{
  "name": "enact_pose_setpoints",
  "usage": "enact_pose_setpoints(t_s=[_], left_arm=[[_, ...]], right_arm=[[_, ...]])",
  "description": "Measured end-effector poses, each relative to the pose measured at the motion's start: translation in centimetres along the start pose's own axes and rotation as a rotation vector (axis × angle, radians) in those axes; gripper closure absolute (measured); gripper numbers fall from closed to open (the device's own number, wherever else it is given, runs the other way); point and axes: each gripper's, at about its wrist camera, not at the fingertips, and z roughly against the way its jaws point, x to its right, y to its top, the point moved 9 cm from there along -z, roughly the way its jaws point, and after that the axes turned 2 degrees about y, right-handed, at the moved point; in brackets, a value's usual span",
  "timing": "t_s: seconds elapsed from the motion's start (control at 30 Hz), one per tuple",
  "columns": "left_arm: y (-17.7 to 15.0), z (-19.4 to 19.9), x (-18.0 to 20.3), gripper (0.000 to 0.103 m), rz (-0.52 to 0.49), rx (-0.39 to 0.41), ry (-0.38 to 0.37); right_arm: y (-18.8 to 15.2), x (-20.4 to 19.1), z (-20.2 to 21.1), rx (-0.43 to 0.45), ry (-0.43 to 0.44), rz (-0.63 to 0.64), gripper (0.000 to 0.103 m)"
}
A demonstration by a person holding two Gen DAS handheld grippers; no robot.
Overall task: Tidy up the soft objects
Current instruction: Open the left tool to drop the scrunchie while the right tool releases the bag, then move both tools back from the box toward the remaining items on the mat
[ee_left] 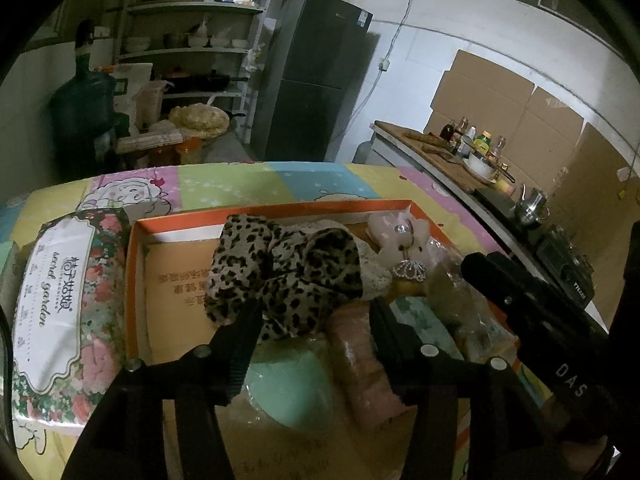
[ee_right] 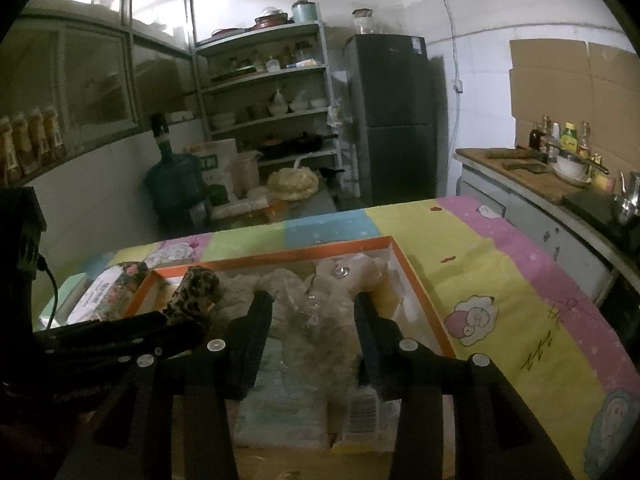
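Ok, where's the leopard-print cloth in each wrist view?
Left wrist: leopard-print cloth lies mid-frame in the orange-rimmed box, just beyond the fingertips.
Right wrist: cloth at the box's far-left corner, left of centre.
Shared landmark: the dark fridge.

orange-rimmed cardboard box: matt paper board | leopard-print cloth bow inside box: soft, matt | floral tissue pack left of box: glossy plastic wrap | black gripper fingers: ribbed matt plastic

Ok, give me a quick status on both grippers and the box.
Left gripper open over leopard-print cloth. Right gripper open, straddling bagged plush. Both inside orange box. Nothing blocking.
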Motion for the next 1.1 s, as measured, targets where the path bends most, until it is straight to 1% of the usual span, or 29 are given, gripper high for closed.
enact_pose_setpoints(t_s=[0.1, 0.23, 0.3, 0.33, 0.37, 0.5, 0.7, 0.97, 1.0, 1.07, 1.1], left_arm=[[0.0, 0.7, 0.1, 0.045, 0.0, 0.013, 0.003], [0.0, 1.5, 0.1, 0.038, -0.002, 0.027, 0.001], [0.0, 1.9, 0.1, 0.038, -0.004, 0.032, 0.0], [0.1, 2.1, 0.1, 0.037, -0.005, 0.036, 0.0], [0.1, 2.3, 0.1, 0.037, -0.006, 0.04, 0.0], [0.2, 3.4, 0.0, 0.03, -0.005, 0.062, 0.001], [0.6, 5.4, -0.6, 0.025, -0.005, 0.112, 0.013], [0.5, 8.2, -1.9, 0.024, -0.01, 0.163, 0.041], [0.5, 8.3, -2.0, 0.024, -0.009, 0.165, 0.042], [0.4, 8.9, -2.3, 0.024, -0.006, 0.173, 0.048], [0.4, 9.3, -2.6, 0.024, -0.003, 0.177, 0.051]], right_arm=[[0.1, -0.2, 0.3, 0.006, 0.001, 0.001, 0.059], [0.3, -0.5, 0.9, 0.014, 0.004, 0.004, 0.058], [0.4, -0.7, 1.2, 0.018, 0.005, 0.005, 0.056], [0.4, -0.8, 1.3, 0.021, 0.006, 0.004, 0.051], [0.5, -0.9, 1.5, 0.024, 0.007, 0.004, 0.048], [0.7, -1.2, 2.2, 0.034, 0.016, -0.005, 0.046], [0.7, -2.2, 3.2, 0.037, 0.03, -0.015, 0.044], [0.8, -3.9, 4.2, 0.04, 0.052, -0.025, 0.043], [0.8, -4.2, 4.4, 0.041, 0.053, -0.027, 0.042], [0.9, -4.6, 4.7, 0.044, 0.056, -0.03, 0.034], [0.9, -4.8, 4.9, 0.047, 0.057, -0.032, 0.033]])
